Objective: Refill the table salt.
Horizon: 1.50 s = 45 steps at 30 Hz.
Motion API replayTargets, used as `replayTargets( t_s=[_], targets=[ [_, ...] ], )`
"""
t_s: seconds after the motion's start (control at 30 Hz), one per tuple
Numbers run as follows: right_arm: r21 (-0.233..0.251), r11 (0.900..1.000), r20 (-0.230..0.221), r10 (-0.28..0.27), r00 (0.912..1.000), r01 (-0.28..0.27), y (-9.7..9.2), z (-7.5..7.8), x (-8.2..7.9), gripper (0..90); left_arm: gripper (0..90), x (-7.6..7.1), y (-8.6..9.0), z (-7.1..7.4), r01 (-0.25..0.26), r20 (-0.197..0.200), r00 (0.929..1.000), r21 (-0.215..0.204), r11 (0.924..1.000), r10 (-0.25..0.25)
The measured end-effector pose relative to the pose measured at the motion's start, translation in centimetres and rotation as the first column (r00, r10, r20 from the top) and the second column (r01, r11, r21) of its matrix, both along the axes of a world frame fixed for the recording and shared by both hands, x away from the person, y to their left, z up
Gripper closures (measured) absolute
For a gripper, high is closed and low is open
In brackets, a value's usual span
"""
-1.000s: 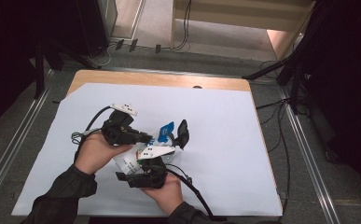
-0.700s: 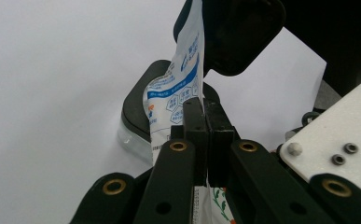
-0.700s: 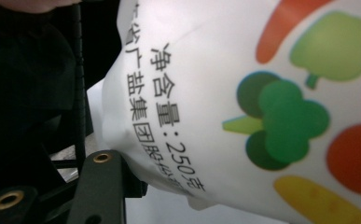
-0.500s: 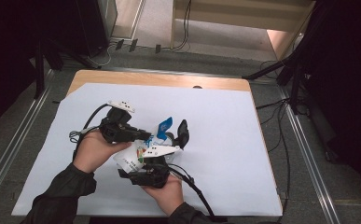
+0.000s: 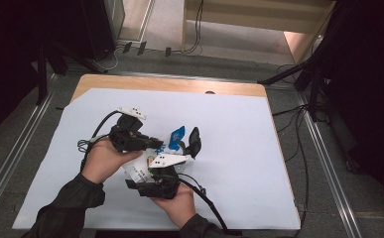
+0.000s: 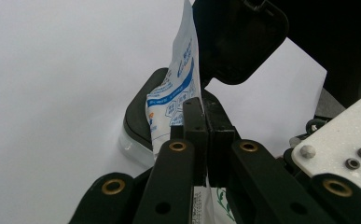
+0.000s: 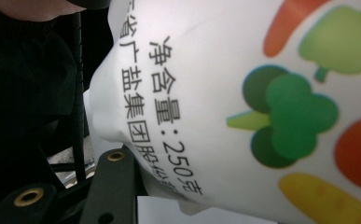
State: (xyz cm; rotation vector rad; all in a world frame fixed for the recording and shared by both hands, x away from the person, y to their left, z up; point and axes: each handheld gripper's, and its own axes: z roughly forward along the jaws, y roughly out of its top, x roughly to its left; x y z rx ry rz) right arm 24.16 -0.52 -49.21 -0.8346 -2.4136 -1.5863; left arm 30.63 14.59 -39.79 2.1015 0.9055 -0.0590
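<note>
We take the white sheet point(image 5: 239, 163) as our landmark: it covers nearly all of a wooden table point(image 5: 169, 83), leaving a bare strip at the far edge. Beyond that edge lies grey floor with cables point(image 5: 197, 25) and pale wooden furniture point(image 5: 259, 15); metal rails point(image 5: 328, 168) flank both sides. Near the sheet's middle, toward our side, a white printed packet point(image 6: 178, 88) is held above it. The left gripper point(image 6: 205, 122) pinches the packet's edge, jaws pressed together. The right gripper point(image 5: 193, 142) presses against the packet; we cannot tell its jaw state.
</note>
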Motion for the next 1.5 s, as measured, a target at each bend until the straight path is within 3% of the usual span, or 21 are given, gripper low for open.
replayTargets(
  t_s=[0.17,0.47,0.57,0.87,1.0,1.13,1.5],
  targets=[
    [0.007,1.0000,-0.006,0.003,1.0000,-0.003,0.1,0.1,0.0,55.0,90.0,-0.1,0.1,0.2,0.005,0.000,1.0000,-0.002,1.0000,-0.005],
    [0.015,0.9999,0.002,-0.003,1.0000,0.003,0.1,0.3,-0.4,59.7,90.0,-0.2,0.6,0.6,0.016,-0.015,0.9998,-0.023,0.9996,-0.016],
    [0.024,0.9997,-0.018,-0.010,0.9998,0.011,0.1,0.2,-0.4,60.4,90.0,-0.2,0.7,0.6,0.014,-0.020,0.9997,-0.028,0.9995,-0.015],
    [0.027,0.9993,-0.023,-0.023,0.9995,0.024,0.0,0.1,-0.5,61.1,87.9,-0.1,1.2,0.2,0.018,-0.053,0.9984,-0.053,0.9984,-0.021],
    [0.037,0.9986,-0.036,-0.036,0.9987,0.038,-0.2,0.1,-0.4,61.1,86.9,-0.2,1.2,0.2,0.024,-0.070,0.9972,-0.037,0.9990,-0.026],
    [0.047,0.9980,-0.051,-0.040,0.9979,0.042,-0.3,0.2,-0.3,61.0,88.0,-0.3,1.1,0.2,0.024,-0.060,0.9979,-0.024,0.9994,-0.026],
    [0.018,0.9995,-0.021,-0.027,0.9994,0.028,0.0,0.2,-0.2,58.4,89.7,-0.5,1.0,0.3,0.009,-0.043,0.9990,0.001,1.0000,-0.009]
  ],
)
